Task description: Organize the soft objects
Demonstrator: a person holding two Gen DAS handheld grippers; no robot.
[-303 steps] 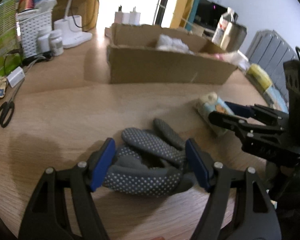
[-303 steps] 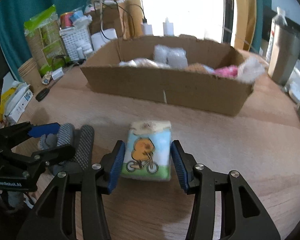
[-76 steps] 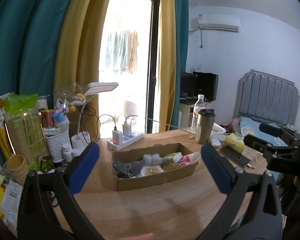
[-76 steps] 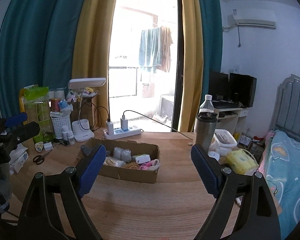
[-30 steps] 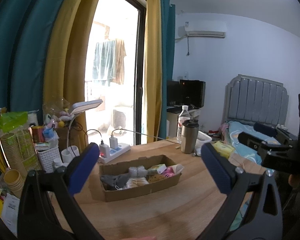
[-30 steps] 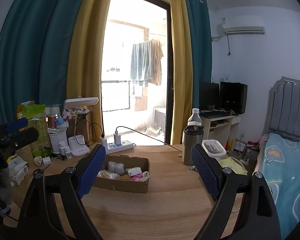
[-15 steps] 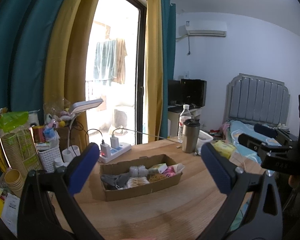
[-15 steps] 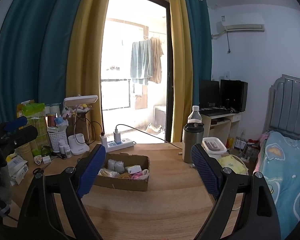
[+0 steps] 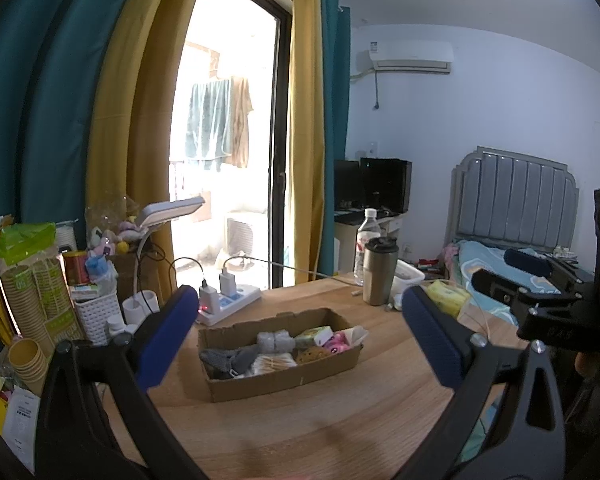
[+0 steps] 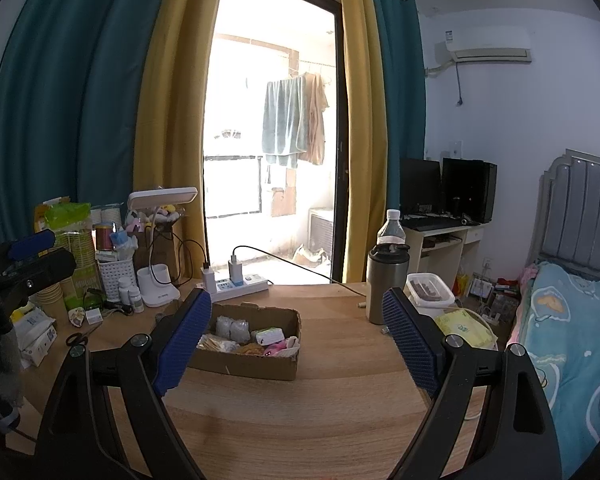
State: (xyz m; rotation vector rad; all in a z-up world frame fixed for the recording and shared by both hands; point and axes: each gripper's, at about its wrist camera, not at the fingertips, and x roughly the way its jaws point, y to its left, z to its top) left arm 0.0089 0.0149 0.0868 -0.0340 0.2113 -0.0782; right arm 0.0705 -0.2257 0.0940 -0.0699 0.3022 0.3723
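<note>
Soft objects (image 9: 278,346) fill one cardboard box (image 9: 284,378) on the table (image 9: 300,432), heaped too small for me to count. My left gripper (image 9: 300,340) and right gripper (image 10: 298,340) both hang spread wide, empty.

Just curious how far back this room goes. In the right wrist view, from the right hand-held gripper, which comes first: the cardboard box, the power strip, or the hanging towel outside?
1. Cardboard box, on the table, just ahead.
2. Power strip, at the table's far edge.
3. Hanging towel, outside the doorway.
</note>
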